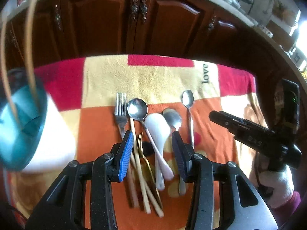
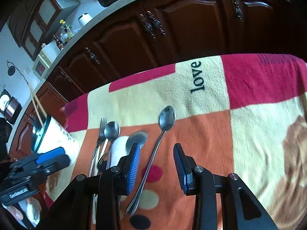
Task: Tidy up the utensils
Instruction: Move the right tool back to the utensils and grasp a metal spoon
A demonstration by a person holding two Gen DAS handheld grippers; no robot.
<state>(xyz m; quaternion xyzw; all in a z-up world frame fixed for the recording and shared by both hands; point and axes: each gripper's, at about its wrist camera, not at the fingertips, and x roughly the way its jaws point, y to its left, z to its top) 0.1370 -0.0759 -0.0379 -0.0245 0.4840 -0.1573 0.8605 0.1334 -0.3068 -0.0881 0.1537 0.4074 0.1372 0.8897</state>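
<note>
Blue-padded left gripper point(image 1: 152, 145) fingers, apart and empty like the right gripper point(image 2: 156, 162), hover over mixed metal and white ceramic utensils point(image 1: 153, 140) on the blanket-covered worktop point(image 1: 207, 134), likely choosing one to close on.

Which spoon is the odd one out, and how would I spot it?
Start from the patchwork blanket and go to its orange square, where the cutlery lies. Among the shiny metal spoons lies one white ceramic soup spoon: opaque, thick and deep-bowled, unlike its neighbours.
</note>
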